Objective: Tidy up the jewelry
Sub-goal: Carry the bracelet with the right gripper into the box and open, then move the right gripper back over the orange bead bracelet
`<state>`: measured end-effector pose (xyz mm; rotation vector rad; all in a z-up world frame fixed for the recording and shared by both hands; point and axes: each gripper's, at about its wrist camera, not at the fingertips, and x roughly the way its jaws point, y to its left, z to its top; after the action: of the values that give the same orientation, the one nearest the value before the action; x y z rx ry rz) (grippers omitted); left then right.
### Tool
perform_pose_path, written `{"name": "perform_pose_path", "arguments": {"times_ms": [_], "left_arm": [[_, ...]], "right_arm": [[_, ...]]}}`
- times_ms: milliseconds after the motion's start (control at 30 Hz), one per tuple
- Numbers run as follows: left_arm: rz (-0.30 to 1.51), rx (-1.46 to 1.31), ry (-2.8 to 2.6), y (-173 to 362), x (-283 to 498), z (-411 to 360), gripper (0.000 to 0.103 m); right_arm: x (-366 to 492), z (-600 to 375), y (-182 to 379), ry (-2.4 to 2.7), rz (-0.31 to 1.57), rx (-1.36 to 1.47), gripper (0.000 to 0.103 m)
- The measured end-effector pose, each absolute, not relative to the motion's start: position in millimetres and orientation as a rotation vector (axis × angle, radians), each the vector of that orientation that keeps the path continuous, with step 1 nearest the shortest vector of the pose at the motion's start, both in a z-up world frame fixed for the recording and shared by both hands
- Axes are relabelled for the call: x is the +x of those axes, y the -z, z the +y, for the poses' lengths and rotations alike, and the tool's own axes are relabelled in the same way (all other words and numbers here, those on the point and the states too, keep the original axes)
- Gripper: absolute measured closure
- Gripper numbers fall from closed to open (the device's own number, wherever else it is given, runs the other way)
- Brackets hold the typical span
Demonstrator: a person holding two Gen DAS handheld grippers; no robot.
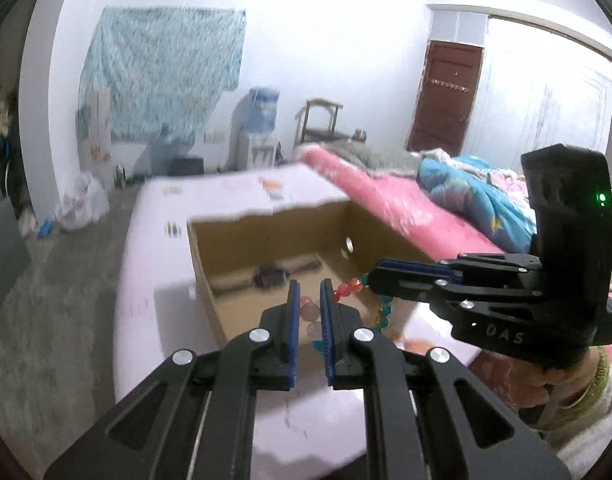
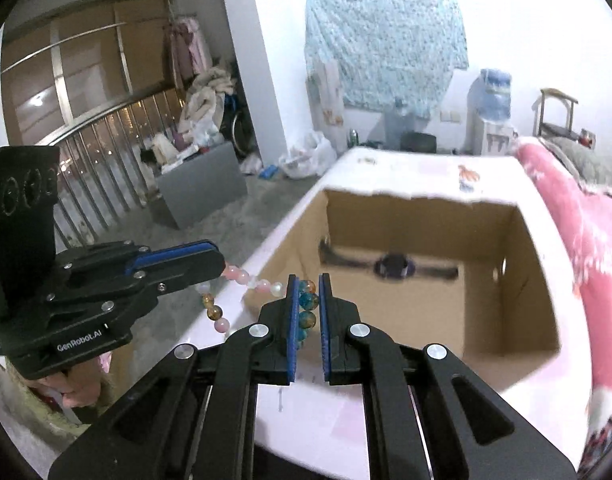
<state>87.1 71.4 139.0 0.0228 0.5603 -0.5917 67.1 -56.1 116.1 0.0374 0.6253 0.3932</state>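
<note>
A string of multi-coloured beads (image 1: 348, 289) spans between my two grippers above the near edge of an open cardboard box (image 1: 241, 240). My left gripper (image 1: 308, 284) is shut on its pink and orange beads. My right gripper (image 1: 370, 276) reaches in from the right, shut on the same string, with teal beads hanging below. In the right wrist view, the right gripper (image 2: 308, 278) pinches blue and orange beads (image 2: 308, 300). From there pink beads run left to the left gripper (image 2: 221, 260). The box (image 2: 386, 216) holds a dark, blurred strap-like item (image 2: 394, 266).
The box stands on a pale pink table (image 1: 153, 220). A pink-covered bed with blue bedding (image 1: 458, 188) lies on the right. Bare concrete floor (image 2: 233, 216), a grey panel (image 2: 201, 188) and a metal railing (image 2: 105, 152) are on the left. A water dispenser (image 2: 490, 112) stands at the far wall.
</note>
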Motion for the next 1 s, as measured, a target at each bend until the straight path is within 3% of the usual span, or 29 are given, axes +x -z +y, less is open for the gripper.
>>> {"name": "perform_pose_path", "arguments": {"times_ms": [300, 500, 600, 767, 1000], "left_arm": [[0.753, 0.061, 0.515, -88, 194, 49, 0.093], [0.813, 0.064, 0.468, -69, 200, 55, 0.092], [0.780, 0.050, 0.460, -79, 186, 65, 0.077], [0.732, 0.032, 0.427, -92, 154, 87, 0.041], [0.753, 0.001, 0.400, -83, 111, 110, 0.018]], "right_arm": [[160, -73, -71, -0.389, 0.889, 0.162, 0.094], [168, -83, -49, -0.375, 0.974, 0.215, 0.079], [153, -93, -56, -0.373, 0.941, 0.235, 0.068], [120, -109, -72, -0.374, 0.854, 0.263, 0.045], [70, -104, -88, -0.413, 0.747, 0.216, 0.026]]}}
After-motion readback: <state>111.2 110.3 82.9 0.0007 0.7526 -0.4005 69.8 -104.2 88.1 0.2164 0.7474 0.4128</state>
